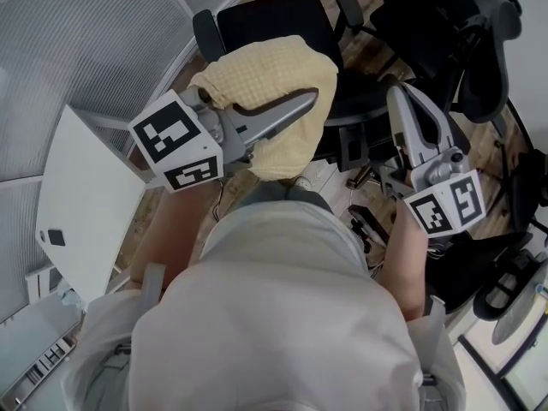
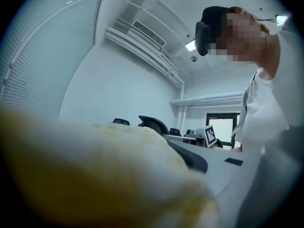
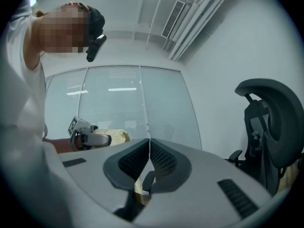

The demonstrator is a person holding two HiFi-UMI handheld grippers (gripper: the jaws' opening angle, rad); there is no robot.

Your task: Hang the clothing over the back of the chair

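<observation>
A yellow knitted garment (image 1: 265, 71) is bunched in my left gripper (image 1: 306, 101), which is shut on it and holds it up level in front of me. Beyond it stands a black office chair (image 1: 278, 11) with two armrests. In the left gripper view the garment (image 2: 104, 175) is a yellow blur that covers most of the jaws. My right gripper (image 1: 401, 92) is off to the right, level, shut, with nothing in it. In the right gripper view its jaws (image 3: 149, 148) meet, and the left gripper with the garment (image 3: 97, 139) shows at the left.
A white table (image 1: 86, 195) stands at my left, with a glass wall with blinds (image 1: 77, 32) behind it. More black chairs (image 1: 462, 24) crowd the right side. A chair with a headrest (image 3: 270, 118) is close on the right in the right gripper view.
</observation>
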